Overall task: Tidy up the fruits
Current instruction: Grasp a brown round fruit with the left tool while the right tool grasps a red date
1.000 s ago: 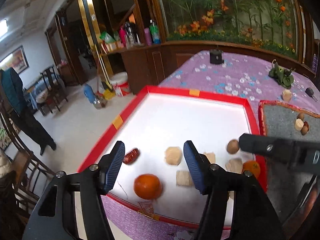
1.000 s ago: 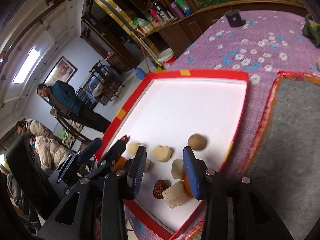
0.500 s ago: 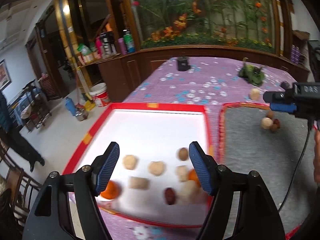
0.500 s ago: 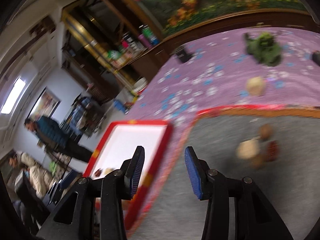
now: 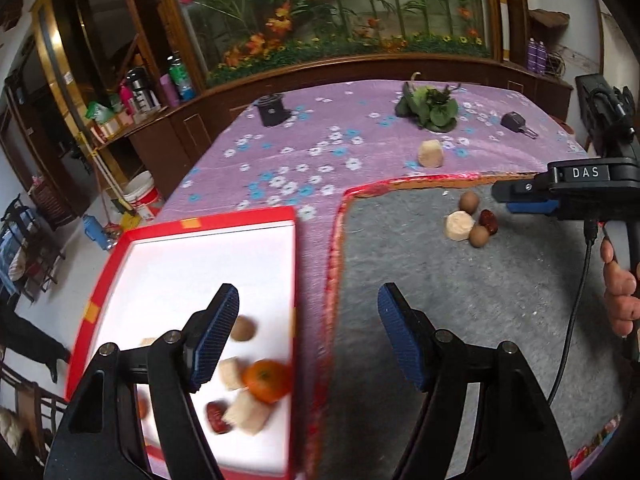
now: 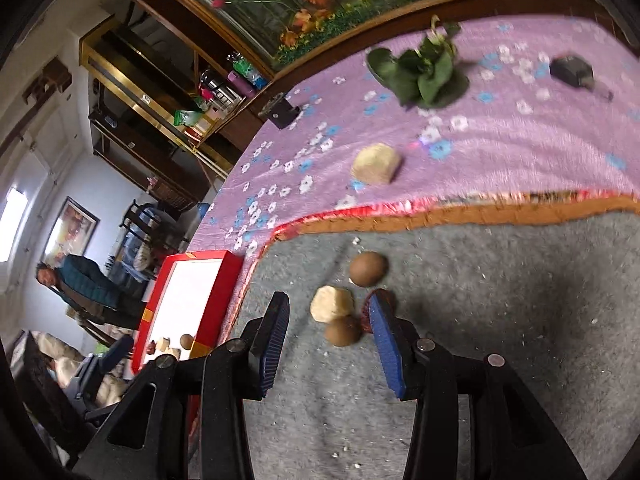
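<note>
A: Which step? 
B: Right gripper, jaws wide and empty, reaching for the fruit cluster on the grey mat.
A: Next? 
B: Close on one; tray at nine o'clock. Left gripper gapes, empty.

purple flower-print tablecloth covers the table. on it: a red-rimmed white tray at the near left, and just beside it, apart by a strip of cloth, a grey felt mat with an orange-red edge. farther back, a pale beige chunk sits on the cloth just past the mat's far edge, then a clump of green leaves, a small black cylinder-shaped object to the left, and a black key-like item to the right.
</note>
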The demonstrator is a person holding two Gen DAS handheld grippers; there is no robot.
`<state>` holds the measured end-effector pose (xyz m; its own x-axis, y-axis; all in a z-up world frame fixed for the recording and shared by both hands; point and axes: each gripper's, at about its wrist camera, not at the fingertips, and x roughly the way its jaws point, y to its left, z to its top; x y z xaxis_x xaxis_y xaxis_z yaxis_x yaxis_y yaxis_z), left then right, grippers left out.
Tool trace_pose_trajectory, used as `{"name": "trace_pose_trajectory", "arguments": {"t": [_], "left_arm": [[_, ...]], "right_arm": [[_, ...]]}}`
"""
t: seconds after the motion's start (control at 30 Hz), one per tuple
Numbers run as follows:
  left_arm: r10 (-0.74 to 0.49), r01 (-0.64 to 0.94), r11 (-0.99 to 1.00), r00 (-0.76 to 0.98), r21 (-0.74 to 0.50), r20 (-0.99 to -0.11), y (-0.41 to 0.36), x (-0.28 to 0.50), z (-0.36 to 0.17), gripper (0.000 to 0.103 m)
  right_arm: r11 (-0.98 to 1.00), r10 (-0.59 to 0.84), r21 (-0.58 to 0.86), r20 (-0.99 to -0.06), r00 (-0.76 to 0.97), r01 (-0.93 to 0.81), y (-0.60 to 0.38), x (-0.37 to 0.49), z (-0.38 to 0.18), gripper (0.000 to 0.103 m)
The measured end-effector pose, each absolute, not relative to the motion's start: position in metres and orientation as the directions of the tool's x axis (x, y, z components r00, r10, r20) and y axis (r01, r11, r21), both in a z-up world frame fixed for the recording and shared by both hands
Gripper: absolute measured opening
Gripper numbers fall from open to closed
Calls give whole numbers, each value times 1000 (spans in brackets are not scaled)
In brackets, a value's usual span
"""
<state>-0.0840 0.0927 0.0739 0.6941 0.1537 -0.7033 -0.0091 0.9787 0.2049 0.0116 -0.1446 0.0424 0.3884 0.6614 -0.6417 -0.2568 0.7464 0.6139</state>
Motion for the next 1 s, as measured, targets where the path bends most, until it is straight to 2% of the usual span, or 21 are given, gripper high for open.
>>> {"name": "trace_pose_trajectory", "arguments": {"t": [0.23, 0.4, 0.6, 0.9, 1.0], "left_arm": [[113, 71, 973, 684, 219, -721, 57, -64, 64, 72], [73, 163, 954, 688, 252, -722, 24, -54, 61, 72], [10, 271, 931, 653, 246, -758, -3, -46, 55, 71], [-7, 264, 945, 609, 194, -793, -6, -42, 45, 68], [-9, 263, 947, 596, 185, -803, -6, -39, 42, 61]], "right_arm": [[727, 684, 636, -638, 354, -258, -151, 10, 43, 43], [751, 650, 635, -662, 374, -182, -168, 16, 37, 42], [766, 635, 618, -687, 353, -176, -161, 22, 27, 37], [823, 568, 526, -739, 362, -215, -135, 28, 18, 34], [855, 518, 459, -764, 385, -240, -128, 27, 18, 21]]}}
